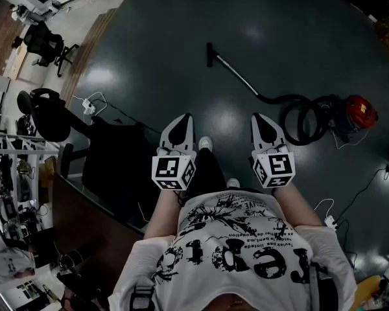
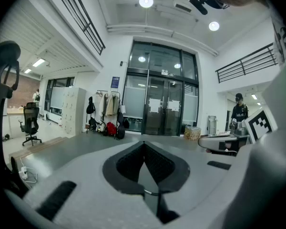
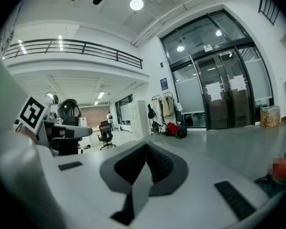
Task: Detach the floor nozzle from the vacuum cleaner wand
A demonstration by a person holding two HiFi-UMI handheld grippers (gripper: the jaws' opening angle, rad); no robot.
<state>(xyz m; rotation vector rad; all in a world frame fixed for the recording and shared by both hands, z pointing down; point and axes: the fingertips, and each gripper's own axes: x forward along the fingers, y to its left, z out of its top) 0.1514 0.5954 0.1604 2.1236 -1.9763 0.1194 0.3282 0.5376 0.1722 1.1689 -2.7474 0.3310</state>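
Note:
A vacuum cleaner lies on the dark floor ahead in the head view. Its black floor nozzle (image 1: 210, 54) sits at the far end of a thin metal wand (image 1: 236, 74). The wand runs back to a coiled black hose (image 1: 303, 116) and a red and dark canister (image 1: 351, 115). My left gripper (image 1: 182, 124) and right gripper (image 1: 262, 122) are held side by side in front of my chest, well short of the wand. Both are shut with nothing between the jaws. Neither gripper view shows the nozzle; the canister shows only as a blurred red patch (image 3: 282, 168).
A dark desk (image 1: 110, 167) and a black office chair (image 1: 45, 112) stand to my left, with a power strip and cable (image 1: 89, 103) on the floor. A white cable (image 1: 360, 190) trails at the right. Glass doors (image 2: 162, 104) and a standing person (image 2: 238, 111) lie ahead.

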